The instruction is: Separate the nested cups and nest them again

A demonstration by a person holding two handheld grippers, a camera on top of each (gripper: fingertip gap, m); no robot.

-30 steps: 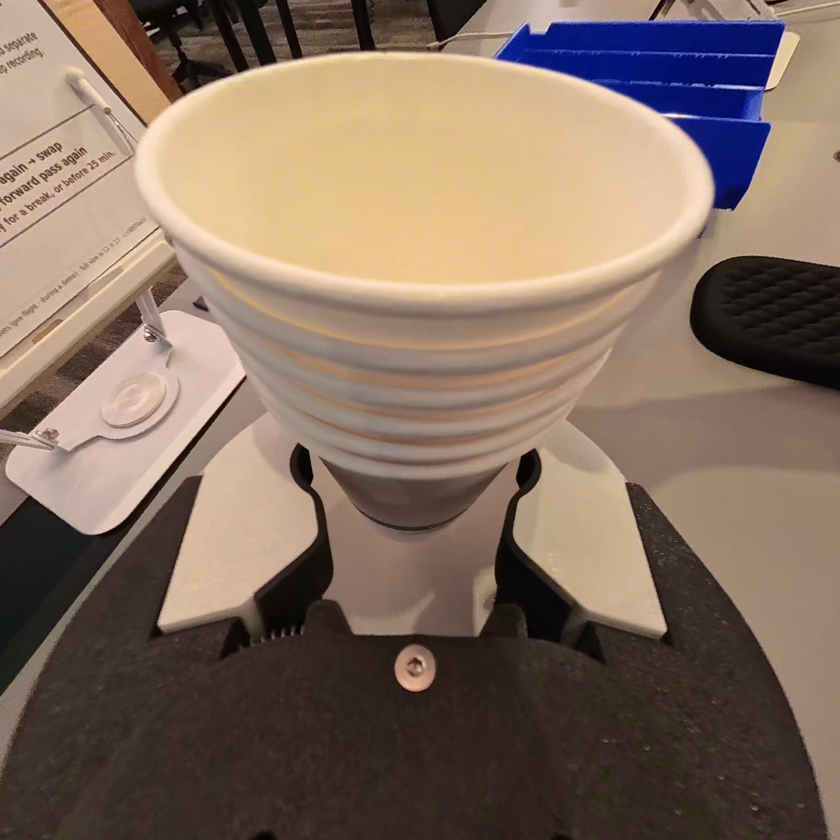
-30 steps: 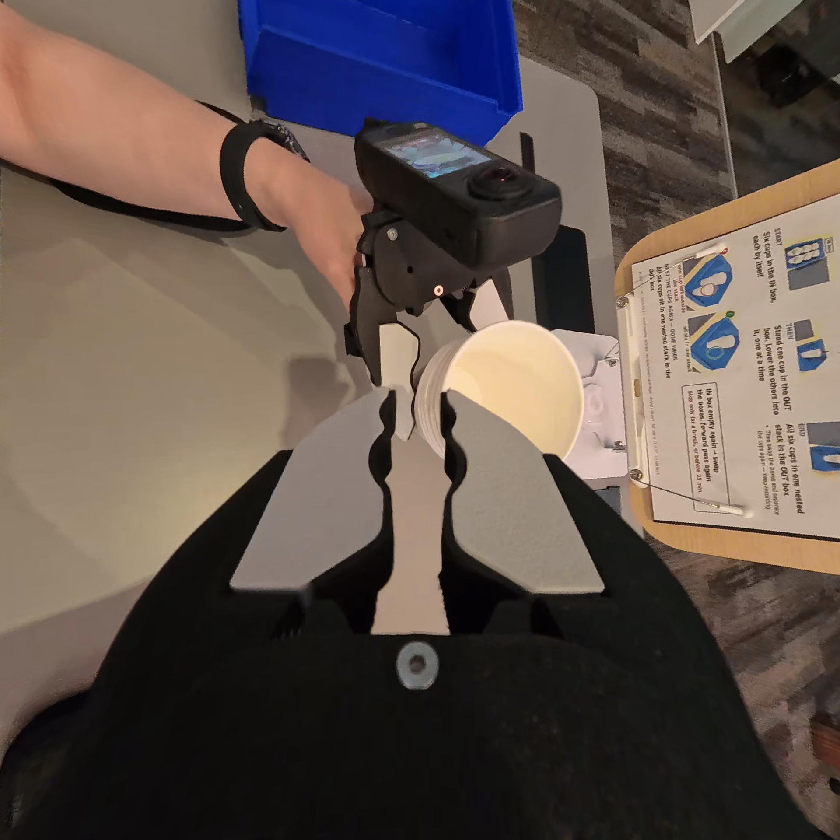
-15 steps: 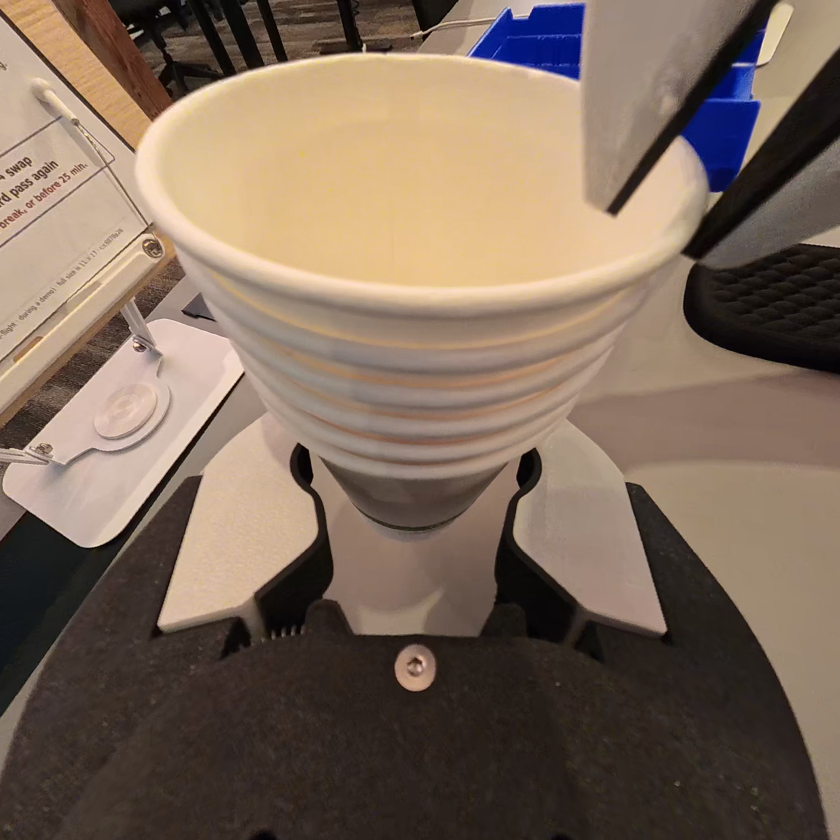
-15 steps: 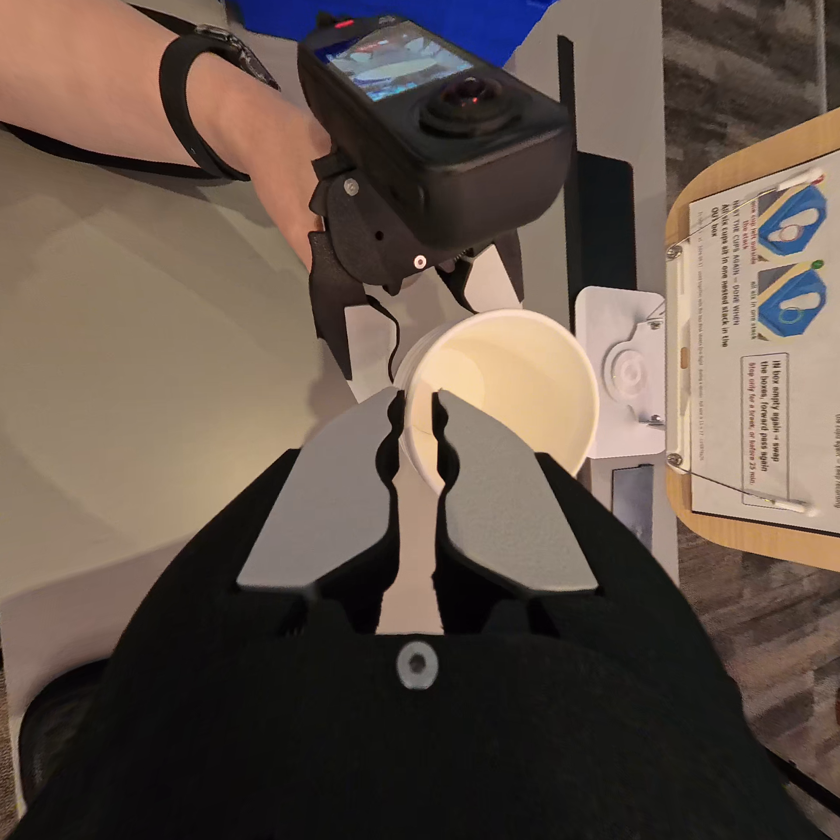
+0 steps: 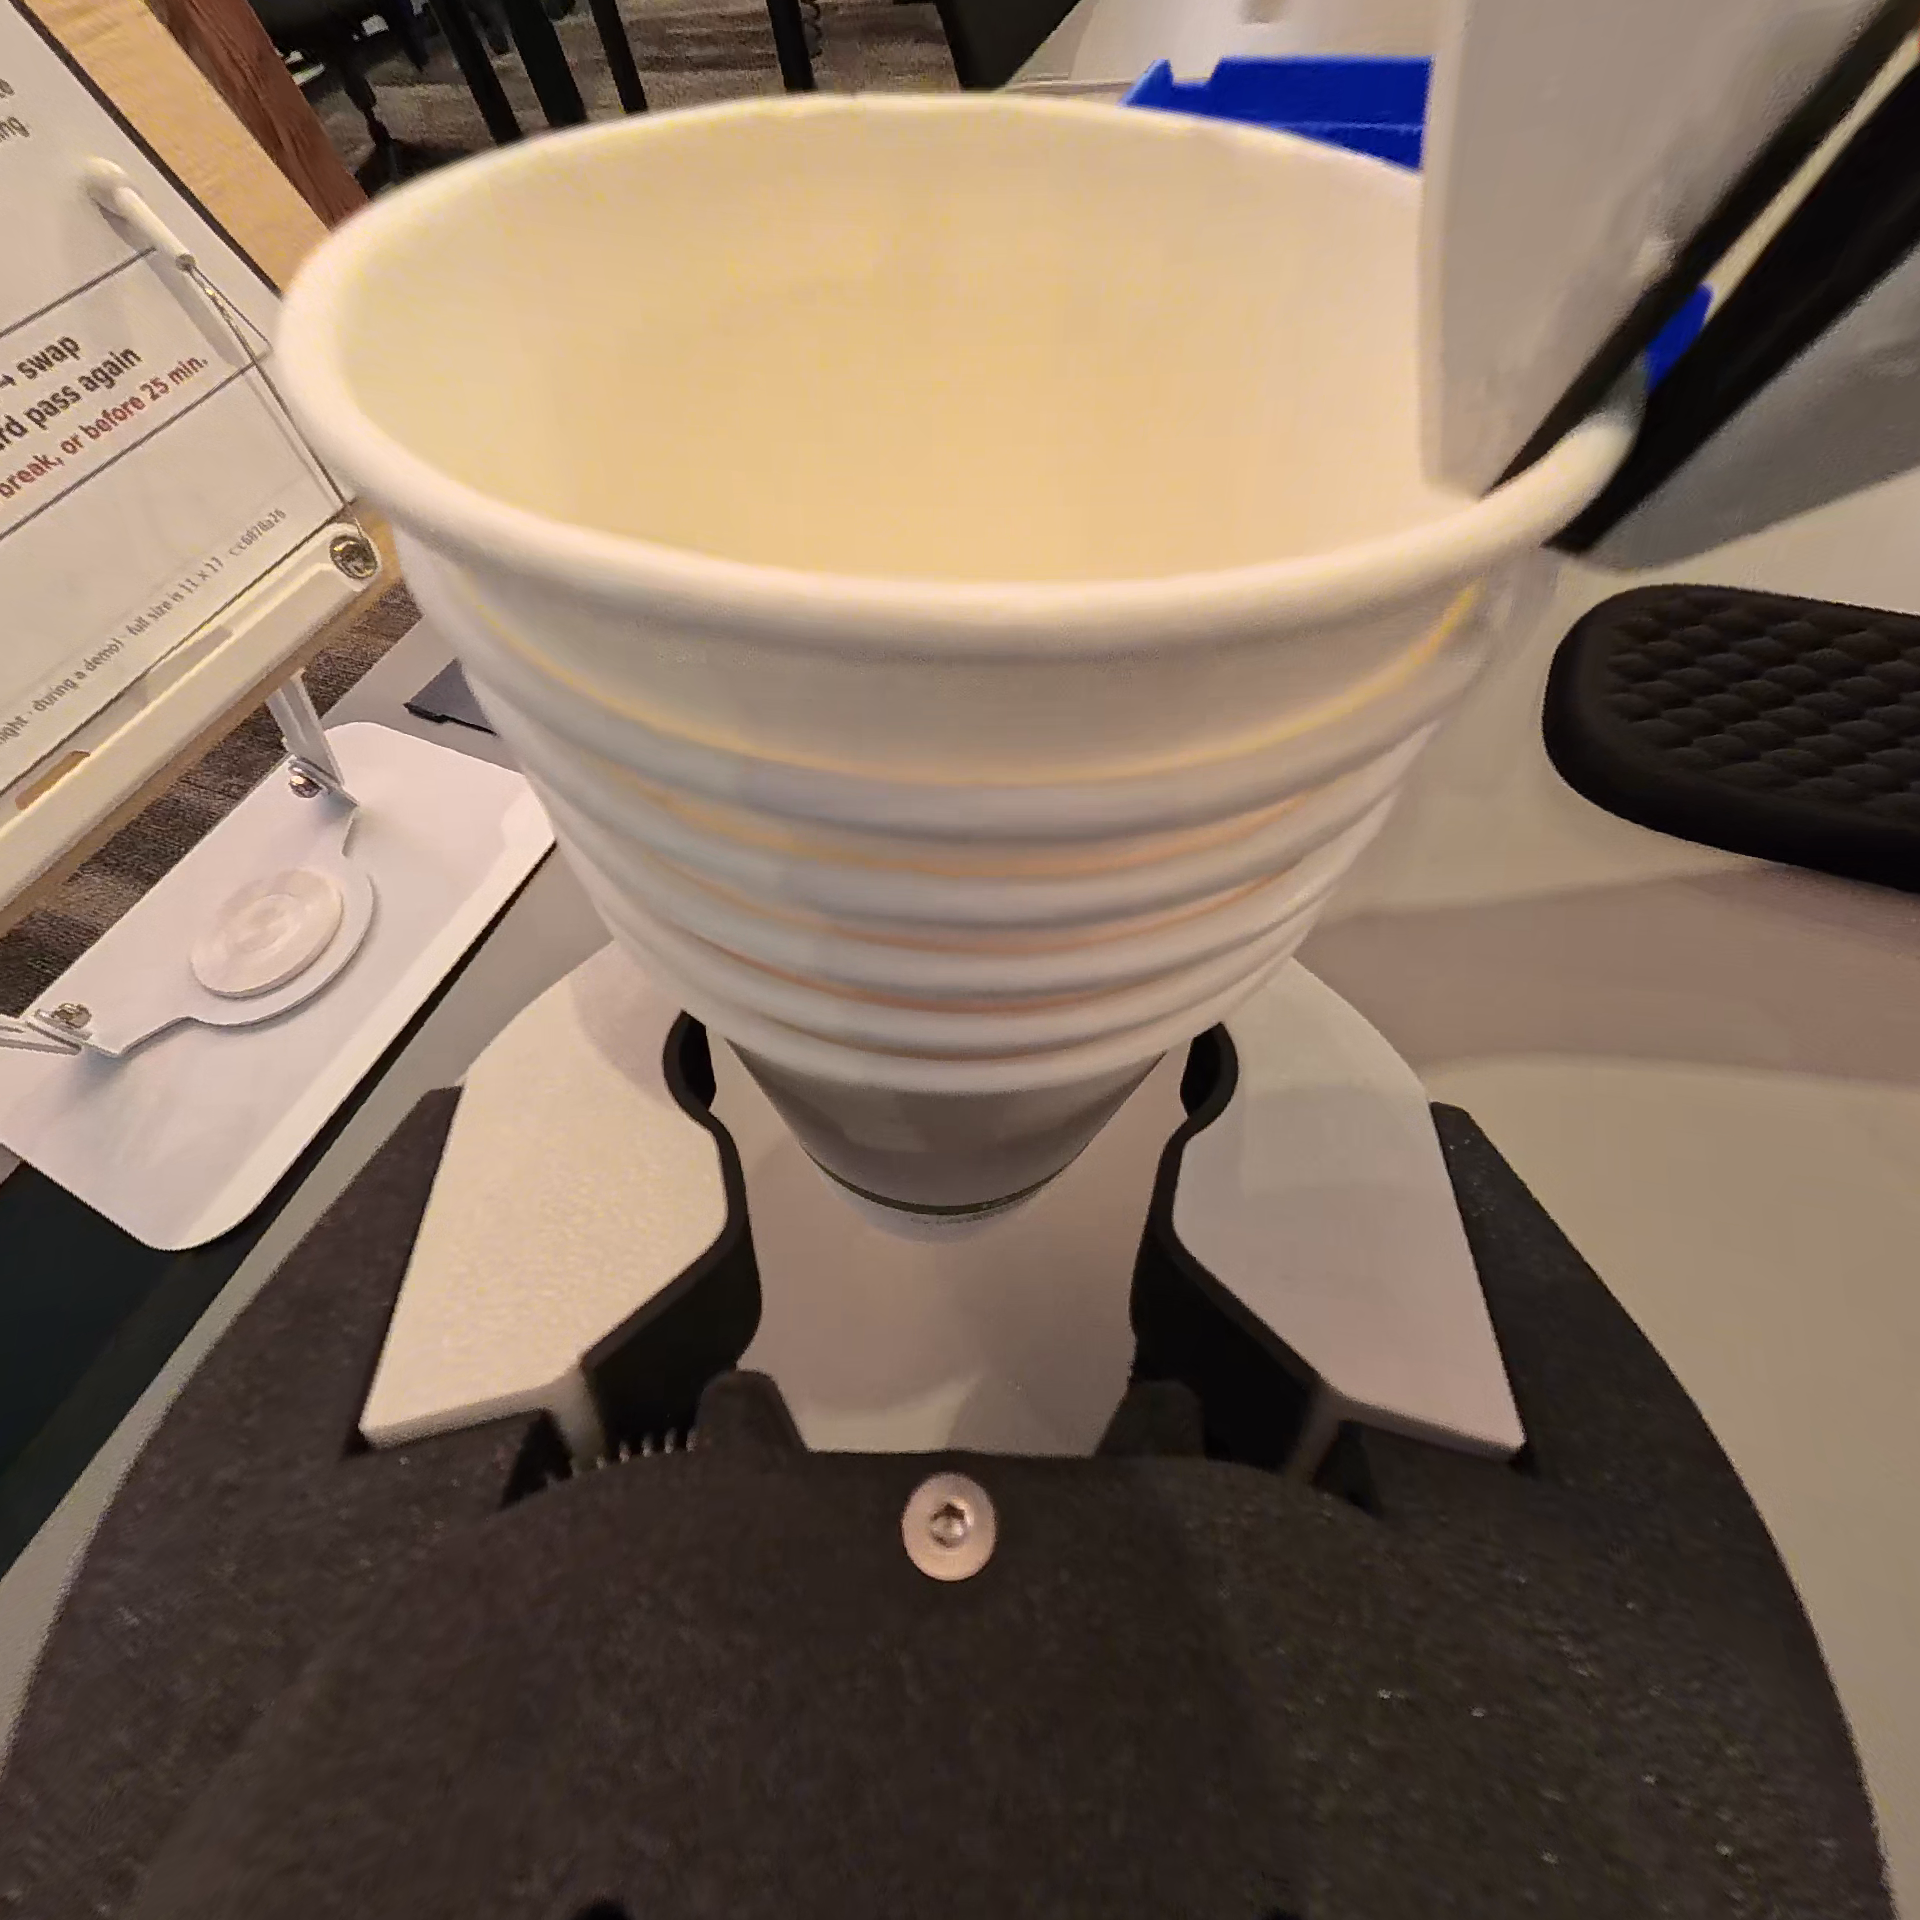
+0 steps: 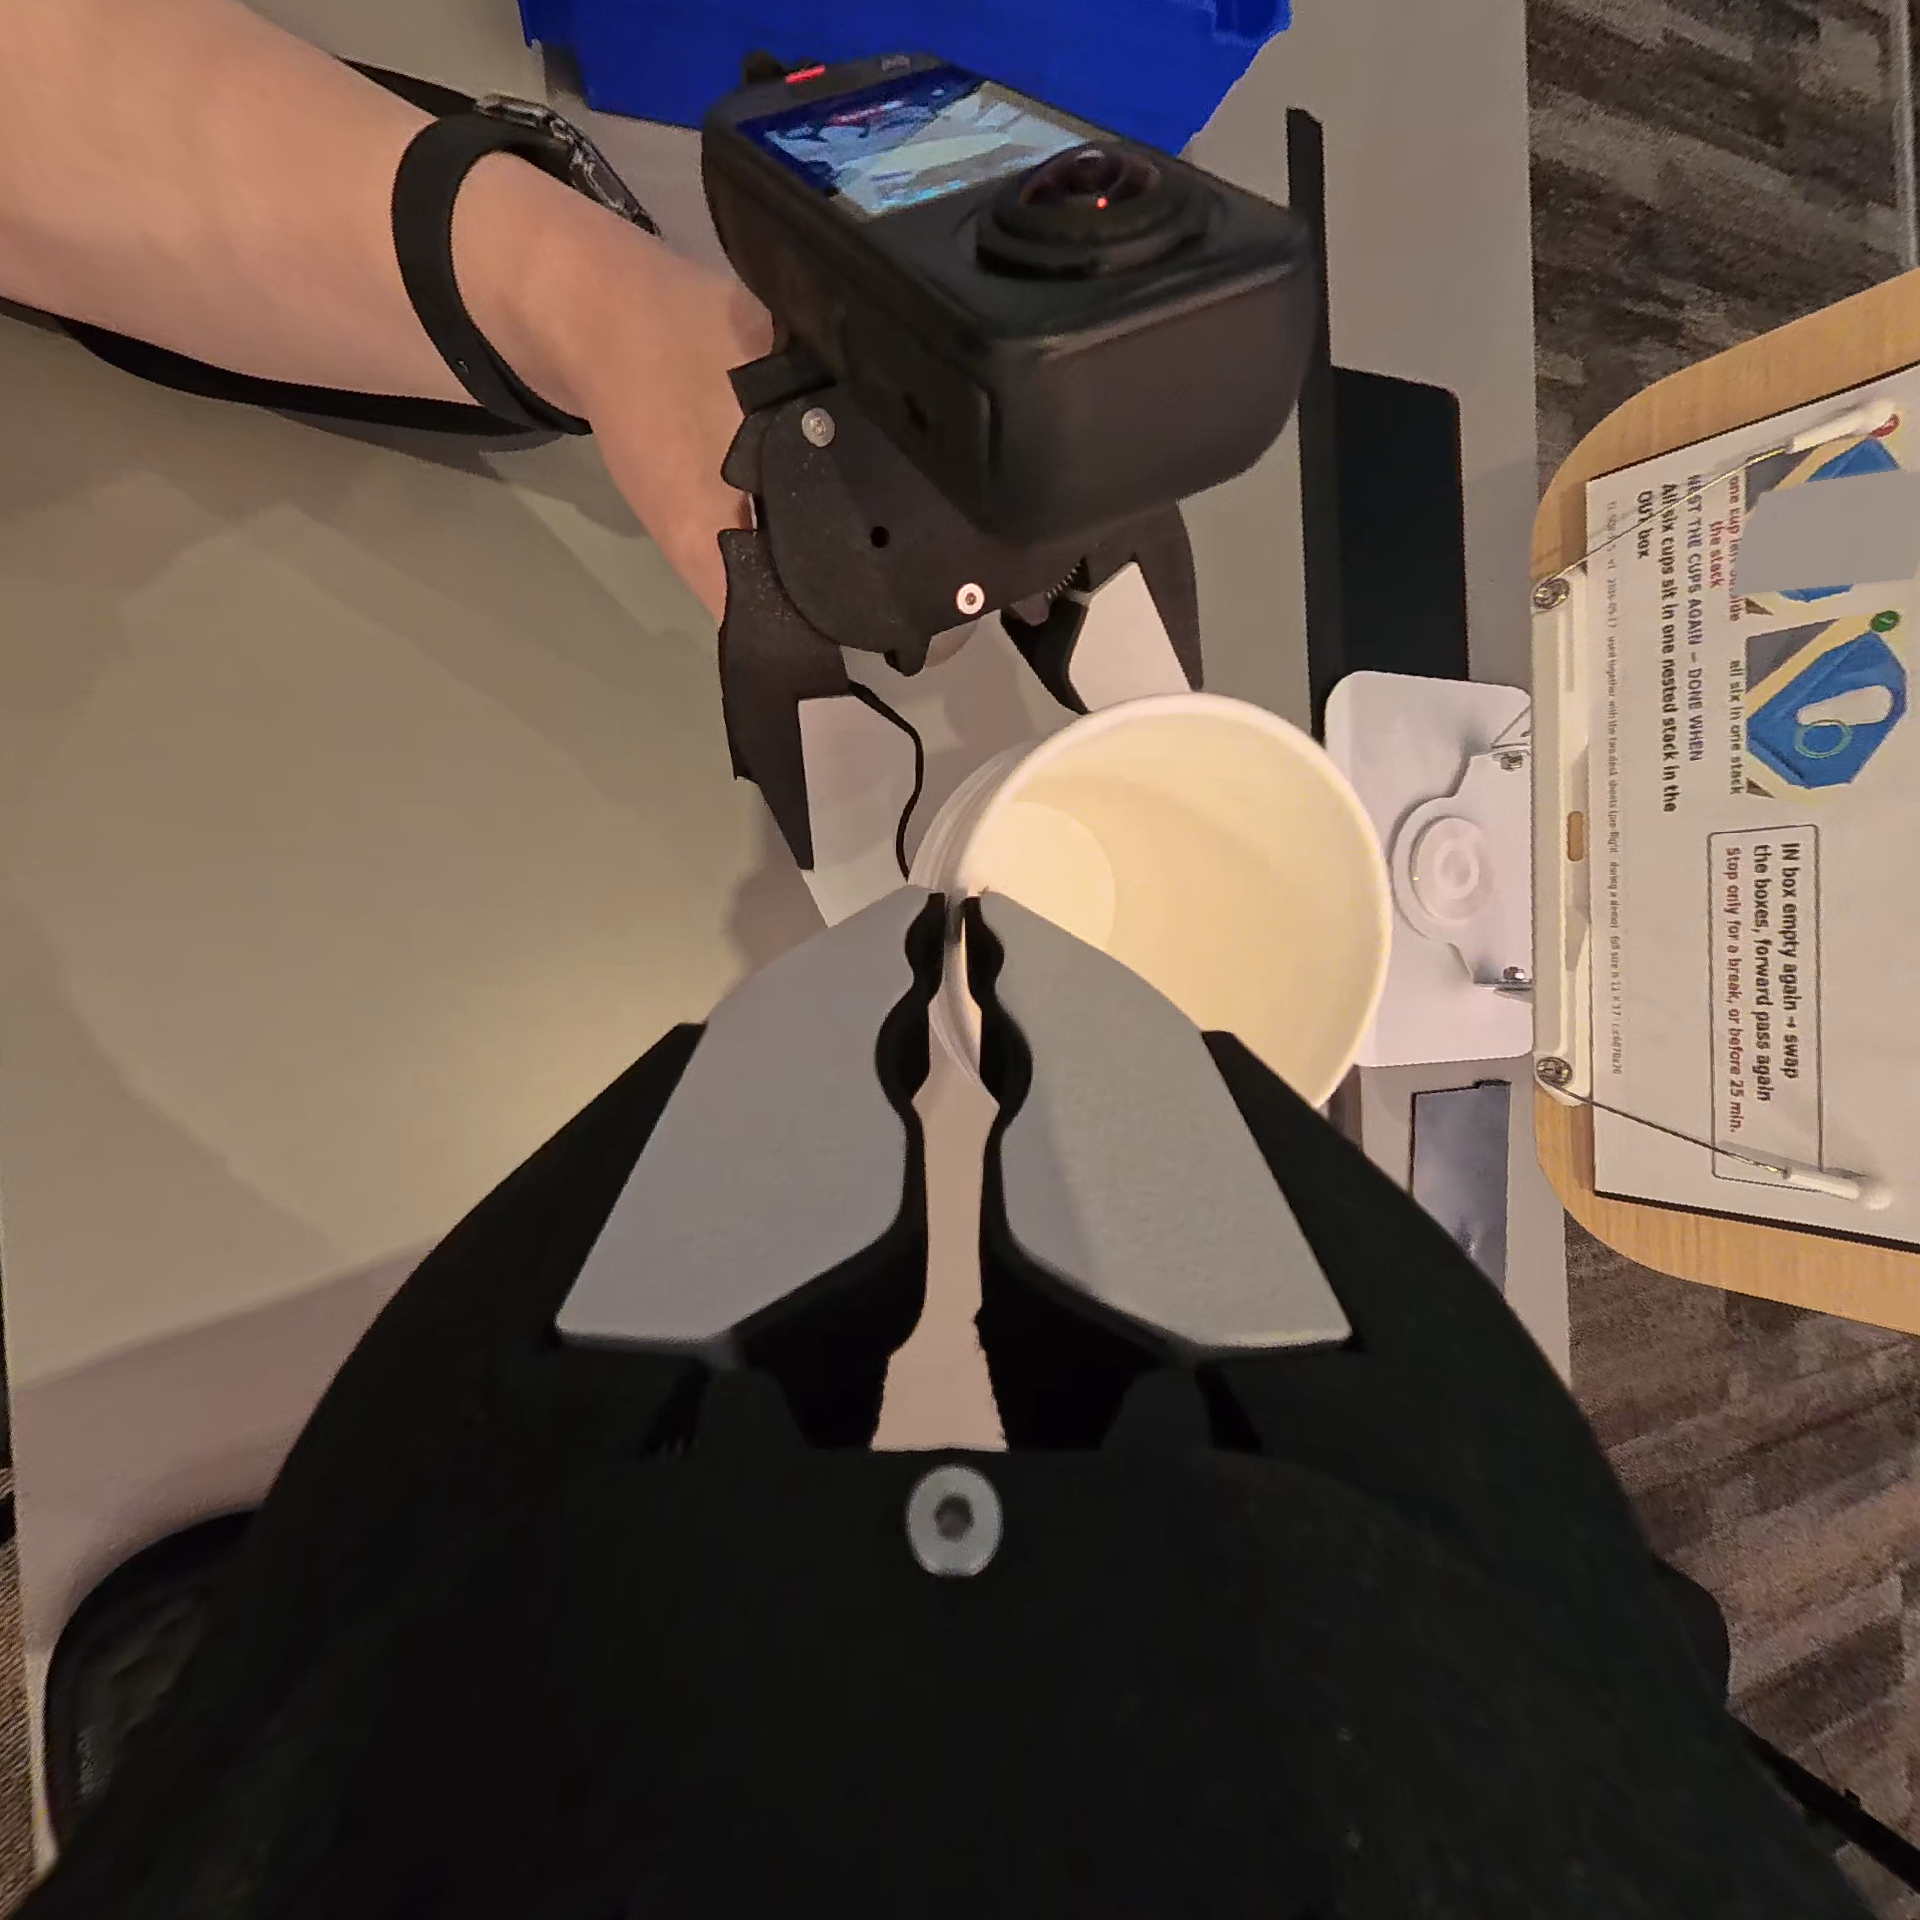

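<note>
A stack of several nested white paper cups (image 5: pixel 935 810) stands tilted between the fingers of my left gripper (image 5: pixel 951 1039), which is shut on the lowest cup's grey base. My right gripper (image 6: pixel 951 914) is shut on the rim of the top cup (image 6: pixel 1174 883), one finger inside the wall and one outside. In the left wrist view the right gripper (image 5: pixel 1558 457) comes in from the upper right and pinches the rim there. In the right wrist view the left gripper (image 6: pixel 956 727), its black camera and the person's hand (image 6: pixel 644 343) show beyond the stack.
A blue bin (image 6: pixel 883 42) stands at the far end of the grey table (image 6: pixel 312 831) and also shows in the left wrist view (image 5: pixel 1288 94). An instruction board (image 6: pixel 1766 883) on a white stand base (image 5: pixel 260 935) is beside the table. A black mesh pad (image 5: pixel 1745 727) lies to the right.
My right gripper moved in over the stack and closed its fingers on the top cup's rim. My left gripper kept its hold on the stack.
</note>
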